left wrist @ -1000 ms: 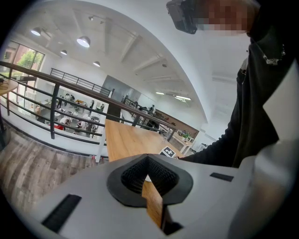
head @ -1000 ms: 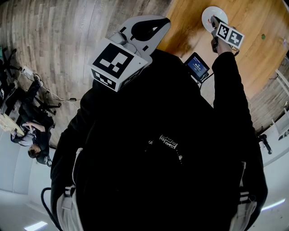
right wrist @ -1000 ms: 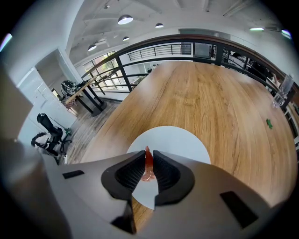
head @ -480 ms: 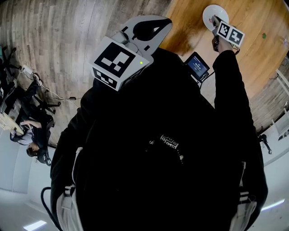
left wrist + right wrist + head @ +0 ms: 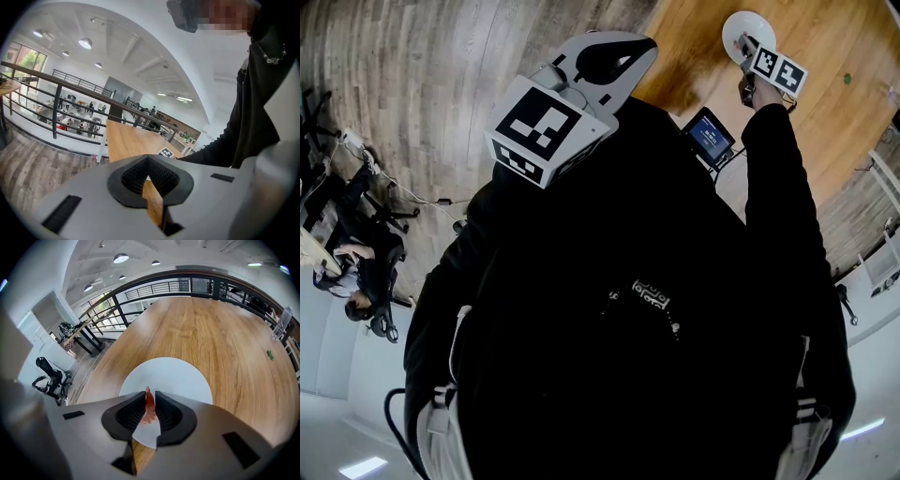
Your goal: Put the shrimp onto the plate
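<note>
Right tool (image 5: pixel 149 401) was pinched on the shrimp (image 5: pixel 149 410), hanging just above the white plate (image 5: pixel 180 373) on the table (image 5: pixel 225 338), left tool (image 5: pixel 148 164) closed on nothing.

a long table of light brown wood (image 5: pixel 225 343) is seen, bordered by a dark railing along its far side. a round white plate (image 5: pixel 183 373) is laid flat on it, near the close end. a small green object (image 5: pixel 269 354) is found well apart from it, to the right. a clear bottle (image 5: pixel 280 320) appears to be stood at the far right edge.
</note>
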Demonstrator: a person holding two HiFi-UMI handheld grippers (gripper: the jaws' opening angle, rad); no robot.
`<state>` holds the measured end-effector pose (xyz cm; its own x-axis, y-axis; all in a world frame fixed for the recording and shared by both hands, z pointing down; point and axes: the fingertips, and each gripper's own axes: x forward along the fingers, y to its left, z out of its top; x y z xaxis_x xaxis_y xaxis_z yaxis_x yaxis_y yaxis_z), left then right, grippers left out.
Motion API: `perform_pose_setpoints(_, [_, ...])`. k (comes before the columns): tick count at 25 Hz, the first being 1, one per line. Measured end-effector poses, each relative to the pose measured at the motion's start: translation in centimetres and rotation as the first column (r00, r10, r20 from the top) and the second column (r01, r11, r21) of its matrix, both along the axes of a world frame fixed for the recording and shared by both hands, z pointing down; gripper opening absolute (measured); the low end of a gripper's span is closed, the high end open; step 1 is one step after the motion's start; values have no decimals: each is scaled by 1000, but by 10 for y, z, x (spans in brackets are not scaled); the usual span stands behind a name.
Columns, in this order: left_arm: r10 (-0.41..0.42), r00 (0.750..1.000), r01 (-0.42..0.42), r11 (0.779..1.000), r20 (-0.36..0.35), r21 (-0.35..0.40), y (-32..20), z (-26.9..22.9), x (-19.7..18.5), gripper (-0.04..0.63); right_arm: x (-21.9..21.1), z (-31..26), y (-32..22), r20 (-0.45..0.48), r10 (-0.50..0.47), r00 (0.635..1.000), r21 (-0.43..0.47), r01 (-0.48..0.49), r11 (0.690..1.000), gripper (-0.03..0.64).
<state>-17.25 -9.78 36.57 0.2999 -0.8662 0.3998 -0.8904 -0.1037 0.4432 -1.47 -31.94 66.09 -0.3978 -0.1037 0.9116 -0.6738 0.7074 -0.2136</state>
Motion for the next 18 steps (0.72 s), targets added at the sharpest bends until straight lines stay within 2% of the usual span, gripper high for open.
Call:
perform_pose_setpoints(10, [-10,1000,9,1000,24,15,6,-9,28,-5,7,-22,-6,87,20,996,31,-23,999,63])
perform_pose_setpoints(18, [-17,1000,16,1000,16,23,12,-6,44,-5,14,-30,-2,105,5,995,47,-10,999,63])
